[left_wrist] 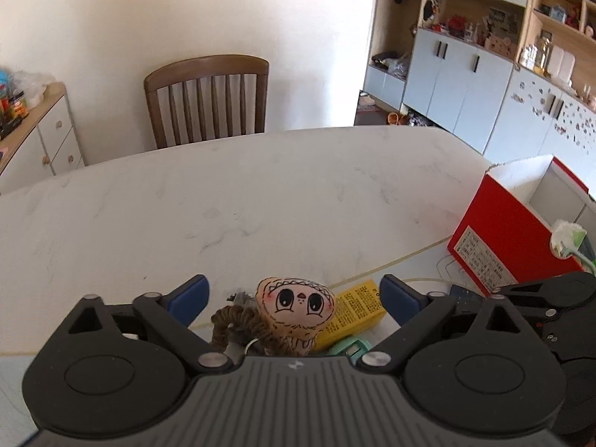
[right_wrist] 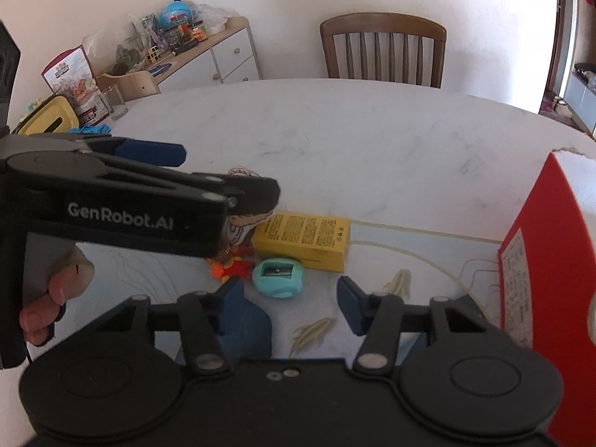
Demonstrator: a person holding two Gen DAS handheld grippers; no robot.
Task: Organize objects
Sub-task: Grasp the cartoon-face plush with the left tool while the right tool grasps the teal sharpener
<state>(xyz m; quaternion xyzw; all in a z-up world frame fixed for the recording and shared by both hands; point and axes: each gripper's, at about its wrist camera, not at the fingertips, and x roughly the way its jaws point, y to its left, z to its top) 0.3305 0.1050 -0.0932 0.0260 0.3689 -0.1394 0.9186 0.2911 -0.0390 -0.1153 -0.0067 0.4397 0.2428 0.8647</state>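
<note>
A small cloth doll [left_wrist: 298, 305] with a drawn face and brown yarn hair lies on the white marble table [left_wrist: 260, 193]. My left gripper [left_wrist: 294, 298] is open, its blue fingers standing wide on either side of the doll without touching it. Behind the doll lie a yellow box [left_wrist: 354, 313] and a teal pencil sharpener [left_wrist: 350, 346]. In the right wrist view the sharpener [right_wrist: 277, 277] sits just ahead of my right gripper [right_wrist: 292, 298], which is open with nothing pressed between its pads. The yellow box [right_wrist: 303, 240] and a small red-orange toy [right_wrist: 232, 266] lie beyond it.
A tall red carton [right_wrist: 551, 242] with its top open stands at the right table edge. A pale blue mat [right_wrist: 391, 257] with leaf prints covers the near table. A wooden chair [left_wrist: 208, 100] stands at the far side, and a cluttered sideboard [right_wrist: 208, 48] at the back left.
</note>
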